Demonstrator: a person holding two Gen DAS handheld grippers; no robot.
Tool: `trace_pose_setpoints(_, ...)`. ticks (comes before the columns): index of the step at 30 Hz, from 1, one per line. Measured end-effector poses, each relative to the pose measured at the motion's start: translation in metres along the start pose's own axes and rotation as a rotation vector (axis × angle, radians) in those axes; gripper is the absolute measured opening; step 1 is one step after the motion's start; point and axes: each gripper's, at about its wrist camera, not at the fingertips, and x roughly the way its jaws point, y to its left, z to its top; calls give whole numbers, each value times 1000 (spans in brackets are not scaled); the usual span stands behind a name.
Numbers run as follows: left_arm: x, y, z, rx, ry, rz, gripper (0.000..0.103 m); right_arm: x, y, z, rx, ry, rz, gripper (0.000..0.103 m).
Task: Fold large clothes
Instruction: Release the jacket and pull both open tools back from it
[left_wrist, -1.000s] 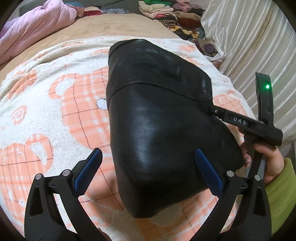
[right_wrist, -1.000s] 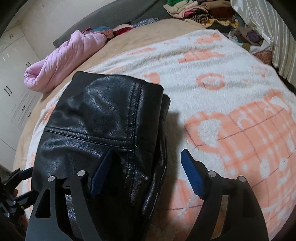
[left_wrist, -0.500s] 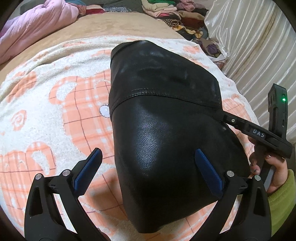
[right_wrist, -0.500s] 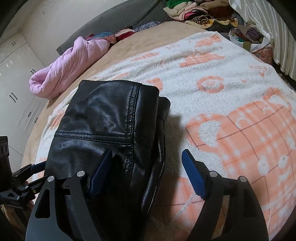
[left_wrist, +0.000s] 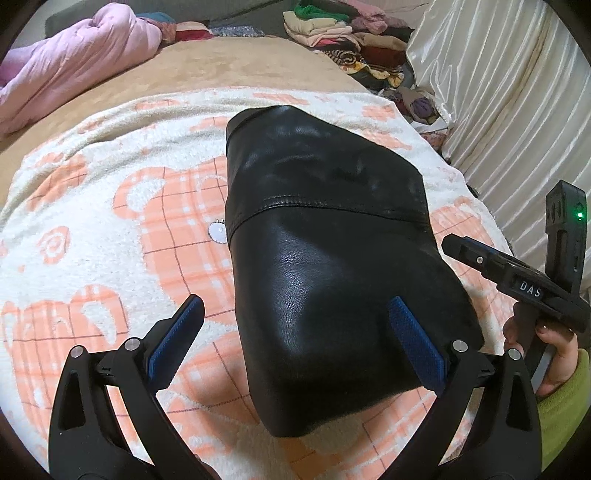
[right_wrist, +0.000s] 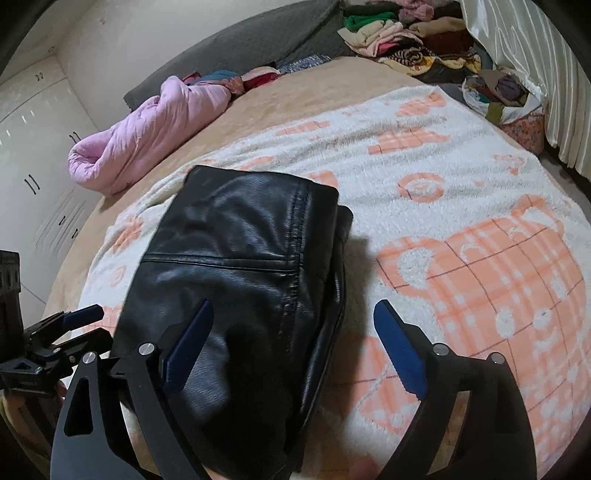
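A black leather jacket (left_wrist: 328, 258) lies folded into a compact bundle on a white and orange blanket (left_wrist: 110, 221); it also shows in the right wrist view (right_wrist: 236, 280). My left gripper (left_wrist: 295, 336) is open and empty, hovering over the bundle's near end. My right gripper (right_wrist: 291, 339) is open and empty above the bundle's right edge. In the left wrist view the right gripper (left_wrist: 465, 247) sits just off the bundle's right side, held by a hand in a green sleeve. In the right wrist view the left gripper (right_wrist: 74, 321) is at the bundle's left.
A pink quilt (right_wrist: 147, 133) lies rolled at the far left of the tan bed cover (left_wrist: 207, 66). Piles of folded clothes (right_wrist: 402, 33) sit at the far end. A pale curtain (left_wrist: 509, 92) hangs on the right. White wardrobe doors (right_wrist: 33, 147) stand on the left.
Both grippers have pulled back and up from the folded jacket. The right gripper has moved off the bundle's right side. The jacket has stayed in place.
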Motion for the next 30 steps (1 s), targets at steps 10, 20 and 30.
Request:
trace_pose_setpoints(10, -22, -3, -8, 7, -33, -2, 93, -30, 17, -6, -22, -59, 10, 93)
trace_pose_setpoints(20, -33, -2, -17, 9, -46, 3, 93, -42, 25, -17, -26, -65, 15, 93)
trace_pose_setpoints(30, -40, 2, -33, 12, -52, 17, 93, -46, 25, -36, -19, -59, 17, 93)
